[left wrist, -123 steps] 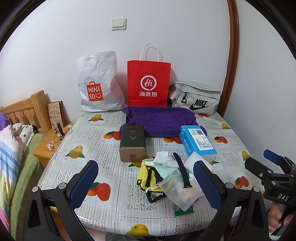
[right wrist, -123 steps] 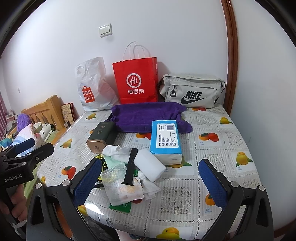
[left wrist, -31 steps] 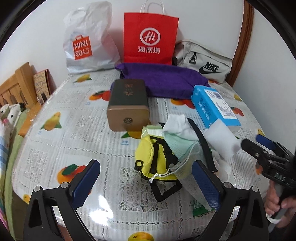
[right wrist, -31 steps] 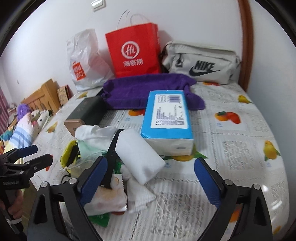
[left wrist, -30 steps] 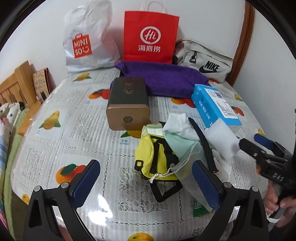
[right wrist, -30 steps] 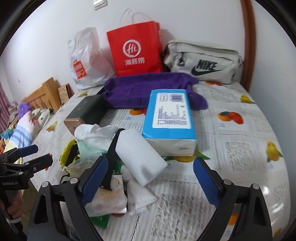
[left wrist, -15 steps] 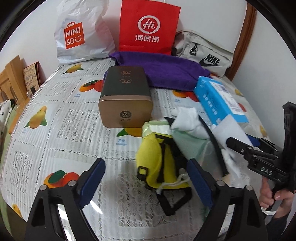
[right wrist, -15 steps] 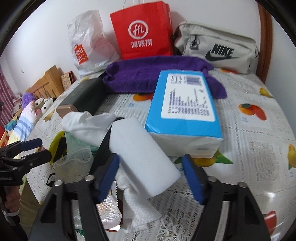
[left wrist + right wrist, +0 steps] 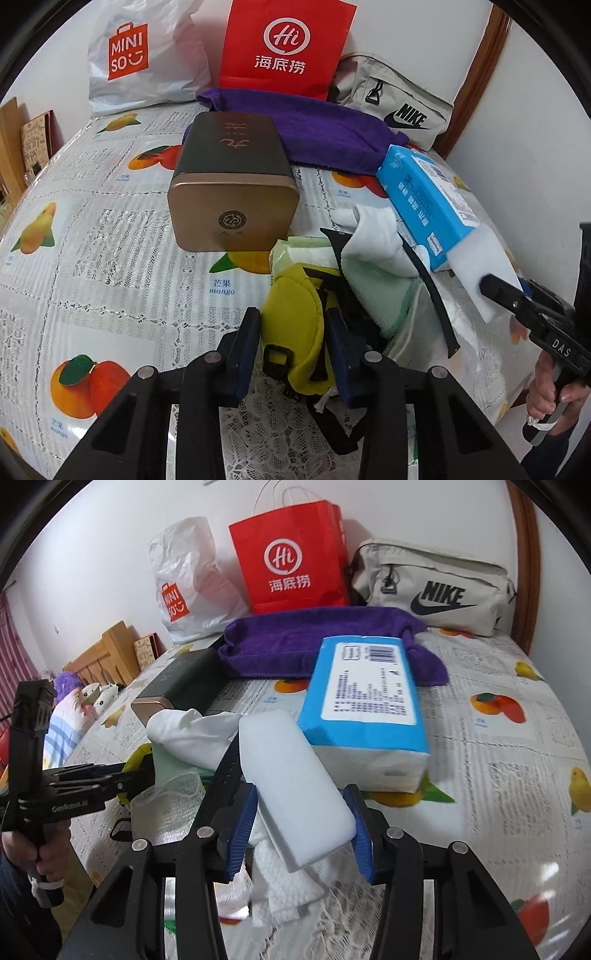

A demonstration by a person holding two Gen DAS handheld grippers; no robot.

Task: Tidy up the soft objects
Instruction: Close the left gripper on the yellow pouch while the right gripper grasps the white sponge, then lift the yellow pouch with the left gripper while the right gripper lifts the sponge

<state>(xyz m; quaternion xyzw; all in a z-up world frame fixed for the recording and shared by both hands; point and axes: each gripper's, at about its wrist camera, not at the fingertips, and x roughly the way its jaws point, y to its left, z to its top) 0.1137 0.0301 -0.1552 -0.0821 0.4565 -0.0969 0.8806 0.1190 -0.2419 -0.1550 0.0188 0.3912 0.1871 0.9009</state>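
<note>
Three bags are counted along the wall: one white plastic bag, one red paper bag and one beige waist bag. One purple towel, one bronze tin, one blue tissue pack, one white sponge, one yellow pouch and one black strap are counted on the table. Two claws are counted: the left claw and the right claw.

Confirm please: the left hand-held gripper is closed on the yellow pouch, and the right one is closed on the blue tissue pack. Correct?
Not quite. The right hand-held gripper is closed on the white sponge block, shown in the right wrist view; the blue tissue pack lies behind it. The left hand-held gripper does clamp the yellow pouch.
</note>
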